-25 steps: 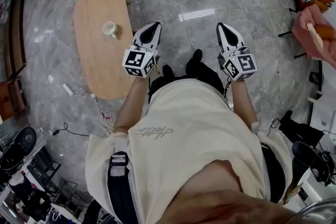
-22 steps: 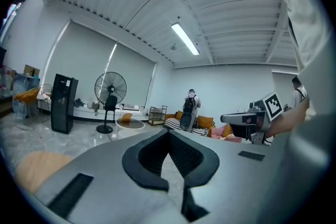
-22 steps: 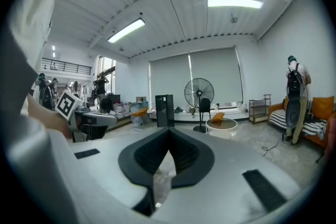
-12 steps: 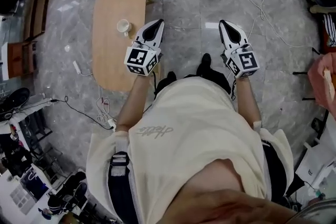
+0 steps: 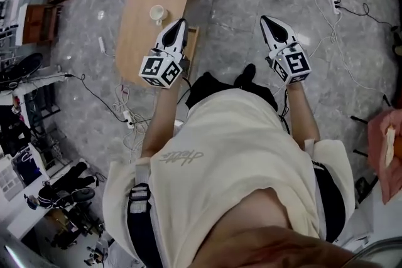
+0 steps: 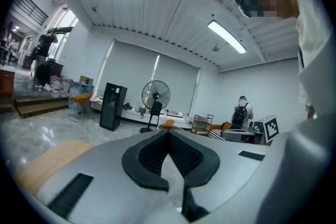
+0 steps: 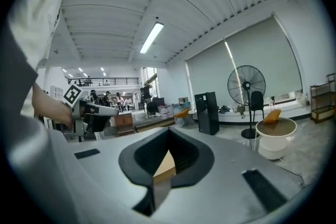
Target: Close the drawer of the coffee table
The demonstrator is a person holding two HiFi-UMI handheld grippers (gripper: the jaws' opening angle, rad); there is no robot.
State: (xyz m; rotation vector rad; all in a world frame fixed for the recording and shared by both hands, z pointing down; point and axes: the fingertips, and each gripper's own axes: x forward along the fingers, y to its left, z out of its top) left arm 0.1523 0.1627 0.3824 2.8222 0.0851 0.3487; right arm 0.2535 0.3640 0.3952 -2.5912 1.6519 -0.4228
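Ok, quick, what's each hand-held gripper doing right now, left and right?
Left hand-held gripper: closed, holding nothing.
Right hand-held gripper: closed, holding nothing.

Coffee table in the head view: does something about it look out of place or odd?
Yes. The drawer juts out from the long side of the coffee table, next to the left gripper, so it stands open. The cup on the top is upright, and nothing looks spilled.
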